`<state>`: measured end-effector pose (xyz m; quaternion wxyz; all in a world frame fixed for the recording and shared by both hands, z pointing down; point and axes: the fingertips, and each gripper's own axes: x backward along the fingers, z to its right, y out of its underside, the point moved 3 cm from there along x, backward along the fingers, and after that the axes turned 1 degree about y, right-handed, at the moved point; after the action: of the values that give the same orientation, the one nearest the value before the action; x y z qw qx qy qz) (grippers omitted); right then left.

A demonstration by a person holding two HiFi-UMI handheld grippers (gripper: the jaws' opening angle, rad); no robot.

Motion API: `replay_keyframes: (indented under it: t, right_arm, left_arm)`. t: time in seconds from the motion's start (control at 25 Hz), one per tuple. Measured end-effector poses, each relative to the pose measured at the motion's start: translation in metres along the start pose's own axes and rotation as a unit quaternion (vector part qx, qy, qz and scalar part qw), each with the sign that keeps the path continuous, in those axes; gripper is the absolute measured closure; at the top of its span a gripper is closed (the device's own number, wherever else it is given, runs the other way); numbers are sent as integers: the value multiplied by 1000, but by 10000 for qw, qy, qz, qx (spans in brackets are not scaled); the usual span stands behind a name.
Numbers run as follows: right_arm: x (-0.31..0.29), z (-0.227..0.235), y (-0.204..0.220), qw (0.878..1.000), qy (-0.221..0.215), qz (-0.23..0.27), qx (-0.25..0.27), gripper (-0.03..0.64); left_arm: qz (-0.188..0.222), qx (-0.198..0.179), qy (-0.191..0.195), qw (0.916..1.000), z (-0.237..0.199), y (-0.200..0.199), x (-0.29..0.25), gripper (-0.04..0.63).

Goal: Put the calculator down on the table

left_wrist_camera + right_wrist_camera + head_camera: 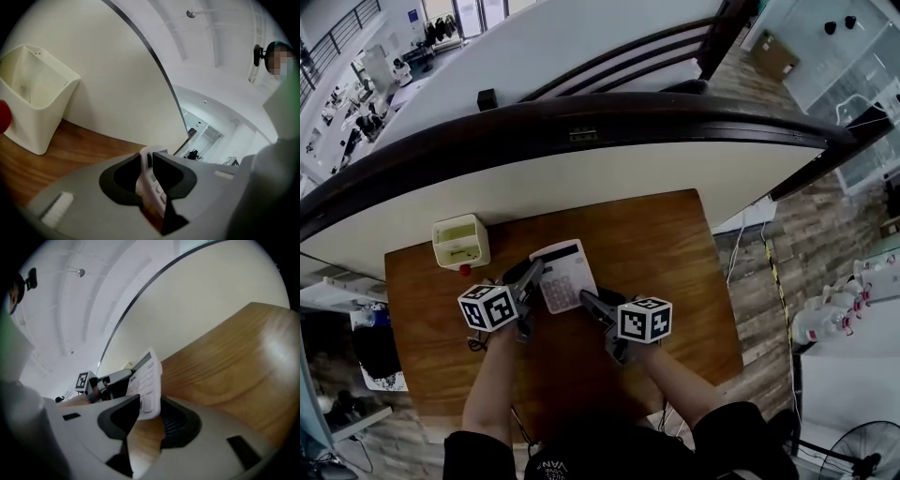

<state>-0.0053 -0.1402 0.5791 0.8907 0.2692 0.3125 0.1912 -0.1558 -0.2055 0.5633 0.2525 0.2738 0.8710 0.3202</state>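
Calculator tilts above the table, near an open-topped white bin.

Glossy, smooth wood-grain table; smooth white plastic calculator; matt cream plastic bin

A calculator over the table, with a gripper on each side.
The left gripper holds its left edge and the right gripper its near right corner. A small box sits on the table to the left, near the back edge. A curved wall stands behind the table.
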Motion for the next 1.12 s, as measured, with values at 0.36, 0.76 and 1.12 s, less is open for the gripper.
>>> replay_keyframes:
  t: [0.36, 0.76, 1.12]
  right_arm:
    - [-26, 14, -25, 9998, 155, 124, -70, 488]
    - [-49, 31, -39, 9981, 598, 24, 152, 488]
    - [-73, 35, -49, 9820, 1348, -396, 1265, 485]
  left_arm:
    - [-58, -231, -100, 9997, -21, -26, -29, 523]
    - [-77, -405, -296, 9987, -43, -34, -54, 518]
    - [-199, -1013, -774, 9916, -58, -43, -69, 506]
